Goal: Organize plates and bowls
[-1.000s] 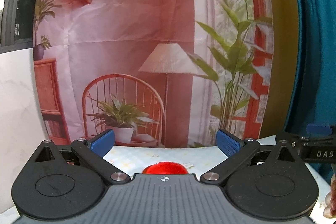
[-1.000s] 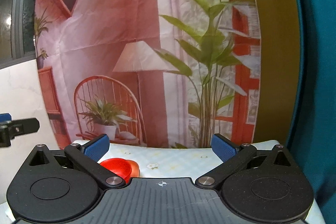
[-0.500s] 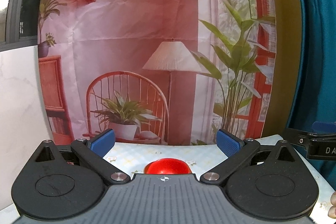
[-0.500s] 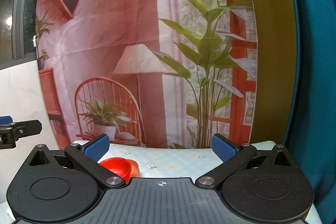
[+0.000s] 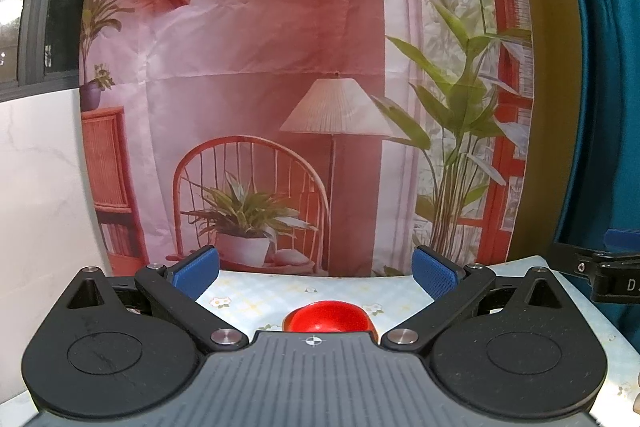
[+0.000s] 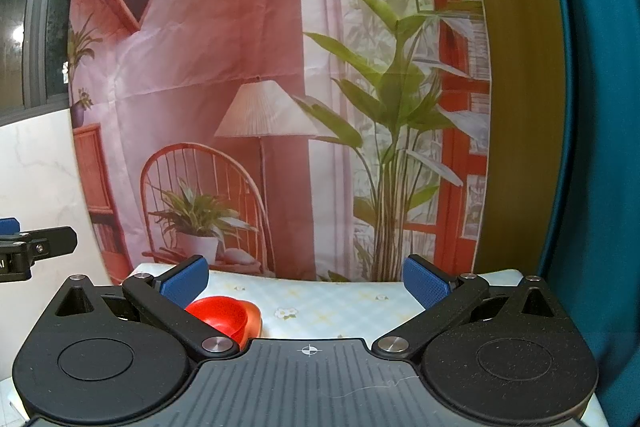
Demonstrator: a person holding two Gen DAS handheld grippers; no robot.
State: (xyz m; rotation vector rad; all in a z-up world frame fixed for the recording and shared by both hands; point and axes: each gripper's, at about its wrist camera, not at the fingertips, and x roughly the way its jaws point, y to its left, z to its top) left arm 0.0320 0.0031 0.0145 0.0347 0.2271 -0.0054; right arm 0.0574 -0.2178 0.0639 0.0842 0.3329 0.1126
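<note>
A red bowl [image 5: 328, 315] sits on the flowered tablecloth [image 5: 280, 293], low in the left wrist view, partly hidden by the gripper body. My left gripper [image 5: 316, 273] is open and empty, held above and behind the bowl. In the right wrist view the red bowl [image 6: 222, 313] lies at lower left, beside the left finger, with an orange-red piece against its right side. My right gripper [image 6: 306, 277] is open and empty above the cloth.
A printed backdrop [image 5: 280, 87] with a chair, lamp and plants hangs right behind the table. A white marble wall [image 5: 40, 187] stands left; a teal curtain [image 6: 592, 147] hangs right. The other gripper's tip shows at each view's edge [image 5: 600, 275].
Both views have tilted slightly down, so more of the tablecloth and the red bowl shows. Both grippers stay open.
</note>
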